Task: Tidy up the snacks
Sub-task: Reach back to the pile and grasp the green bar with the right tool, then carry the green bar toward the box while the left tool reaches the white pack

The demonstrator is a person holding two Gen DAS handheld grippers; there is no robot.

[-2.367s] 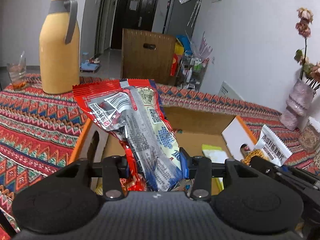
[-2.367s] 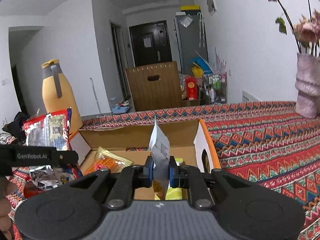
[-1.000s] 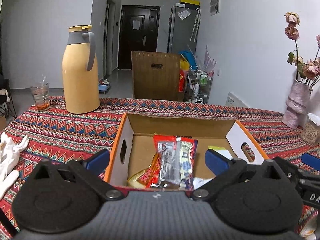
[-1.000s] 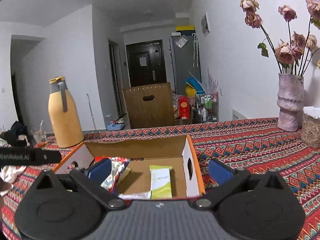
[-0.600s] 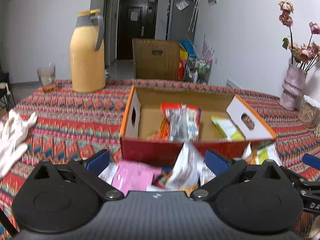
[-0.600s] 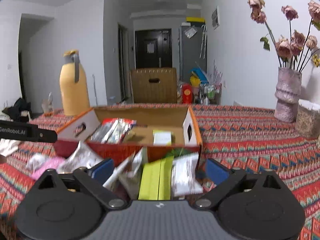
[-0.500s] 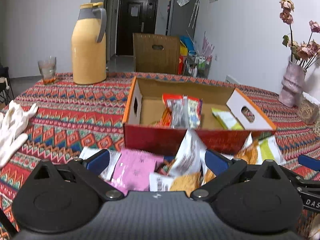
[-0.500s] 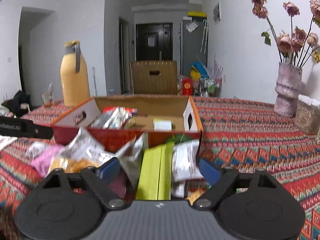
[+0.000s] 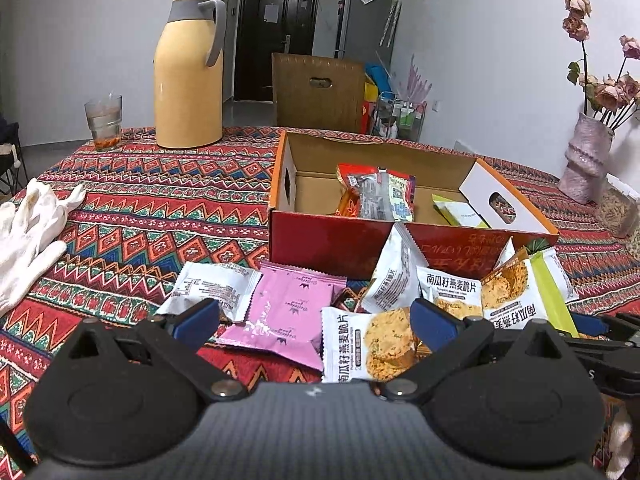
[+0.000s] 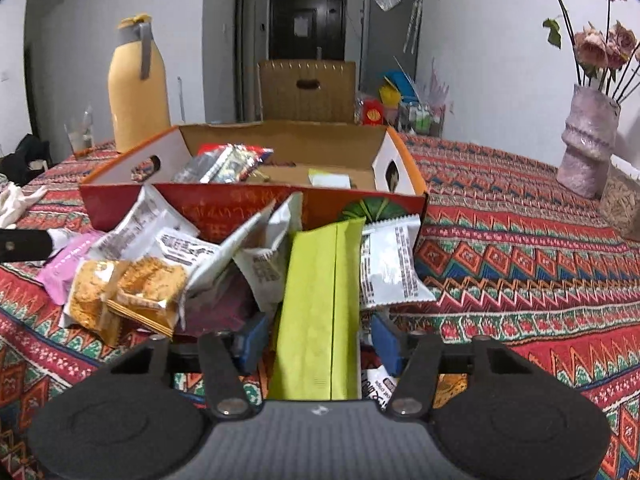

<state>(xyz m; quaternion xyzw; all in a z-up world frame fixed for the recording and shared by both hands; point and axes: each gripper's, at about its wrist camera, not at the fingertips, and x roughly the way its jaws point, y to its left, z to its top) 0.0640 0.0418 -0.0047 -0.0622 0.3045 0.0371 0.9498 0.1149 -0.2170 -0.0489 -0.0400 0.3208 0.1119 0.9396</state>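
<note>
Snack packets lie heaped on the patterned table (image 9: 160, 200), lower centre, before an open red cardboard box (image 10: 248, 204). Right hand-held gripper (image 10: 316, 342) is closing around a lime-green flat packet (image 10: 320, 300), pads not yet touching. Left hand-held gripper (image 9: 314, 322) hovers wide open over a pink packet (image 9: 288, 312).

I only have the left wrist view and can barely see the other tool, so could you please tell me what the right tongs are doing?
Observer: The right tongs straddle the lime-green packet. Their jaws are closing, but the pads are not yet pressing on it.
Operator: Thank you. Is anything lying underneath that packet?
Observer: Yes, a white packet pokes out from beneath its near right corner.
</note>
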